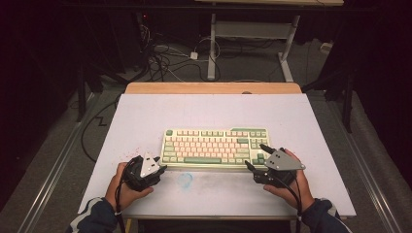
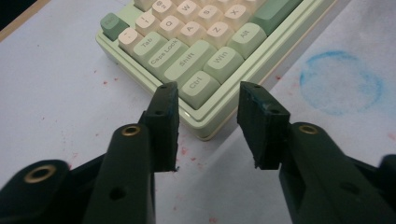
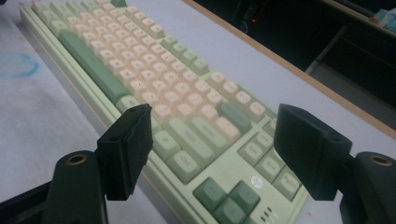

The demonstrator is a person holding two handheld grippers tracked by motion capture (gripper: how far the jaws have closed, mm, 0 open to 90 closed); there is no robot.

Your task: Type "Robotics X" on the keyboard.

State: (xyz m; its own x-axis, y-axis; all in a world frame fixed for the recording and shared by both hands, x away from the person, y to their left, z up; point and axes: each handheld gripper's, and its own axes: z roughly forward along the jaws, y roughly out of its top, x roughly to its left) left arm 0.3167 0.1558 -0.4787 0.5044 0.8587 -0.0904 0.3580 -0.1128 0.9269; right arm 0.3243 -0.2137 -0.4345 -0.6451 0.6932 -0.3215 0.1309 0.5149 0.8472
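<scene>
Keyboard [image 1: 216, 147], pale green with cream and darker green keys, lies flat near the middle of the white tabletop [image 1: 145, 116], its long side across the person's view. The left tool [image 1: 156, 164] sits at the near left corner of the keyboard; in the left gripper view this corner, beside the Ctrl key [image 2: 198, 87], lies between the two black jaws, which stand moderately apart and do not press on it. The right tool [image 1: 256, 158] is at the near right end of the keyboard, over the arrow keys [image 3: 229, 198]; its jaws stand wide, one over the front edge and the other over the keys on the far side, and they grip nothing. Each tool is held by a hand [image 1: 127, 190] that comes in from the near edge of the tabletop. A faint blue ring mark [image 1: 185, 180] is on the tabletop just in front of the keyboard, between the two tools, and small red specks lie around the left corner.
</scene>
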